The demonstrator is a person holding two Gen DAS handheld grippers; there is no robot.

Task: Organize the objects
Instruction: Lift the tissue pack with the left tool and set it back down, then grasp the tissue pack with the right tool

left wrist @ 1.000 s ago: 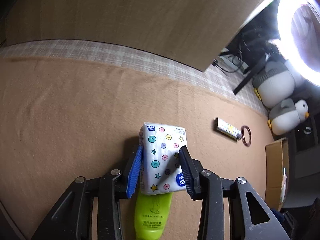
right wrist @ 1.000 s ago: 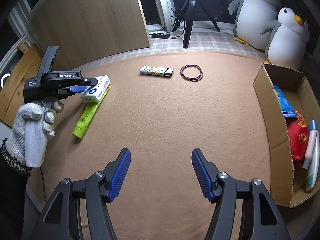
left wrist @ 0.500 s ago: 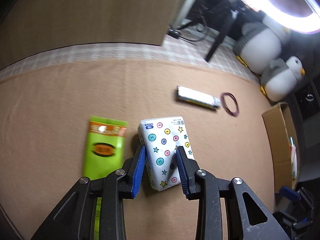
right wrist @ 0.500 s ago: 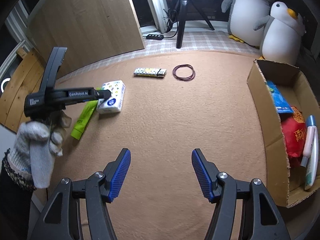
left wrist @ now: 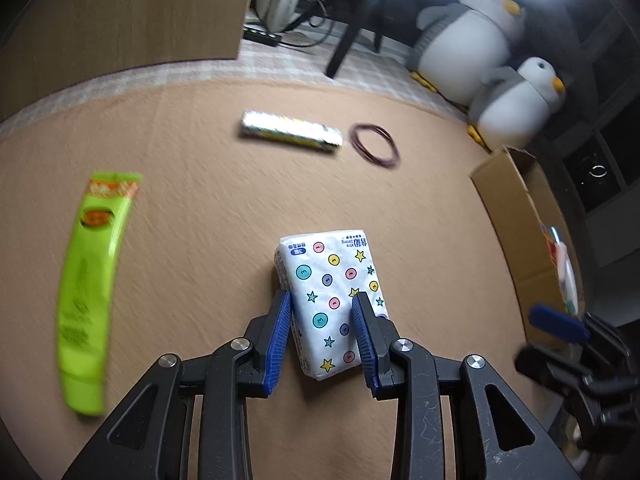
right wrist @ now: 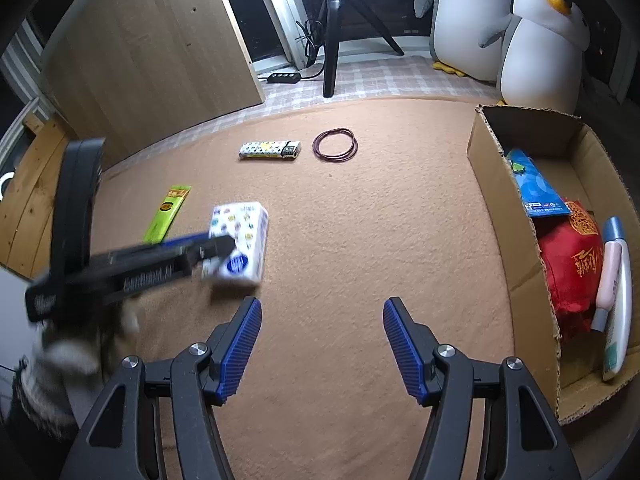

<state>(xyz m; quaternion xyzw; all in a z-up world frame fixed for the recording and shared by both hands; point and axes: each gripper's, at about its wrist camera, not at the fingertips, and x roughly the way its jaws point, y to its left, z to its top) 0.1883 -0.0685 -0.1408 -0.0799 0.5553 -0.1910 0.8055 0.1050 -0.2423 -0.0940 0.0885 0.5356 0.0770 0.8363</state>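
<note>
My left gripper (left wrist: 322,300) is shut on a white tissue pack (left wrist: 332,292) printed with coloured dots and stars, and holds it above the brown carpet. The pack also shows in the right wrist view (right wrist: 240,246), held by the blurred left gripper (right wrist: 216,250). A green tube (left wrist: 94,284) lies on the carpet to the left and shows in the right wrist view (right wrist: 168,212) too. A patterned lighter (right wrist: 270,150) and a dark hair band (right wrist: 335,145) lie further back. My right gripper (right wrist: 322,316) is open and empty, low over the carpet.
An open cardboard box (right wrist: 492,168) stands at the right and holds a red pouch (right wrist: 568,268), a blue packet (right wrist: 536,190) and bottles. Two penguin plush toys (right wrist: 536,44), a tripod (right wrist: 334,28) and a wooden panel (right wrist: 152,48) stand at the back.
My left gripper has carried the tissue pack up off the green tube and to the right, toward the box. The right gripper has stayed open and nearly still.
</note>
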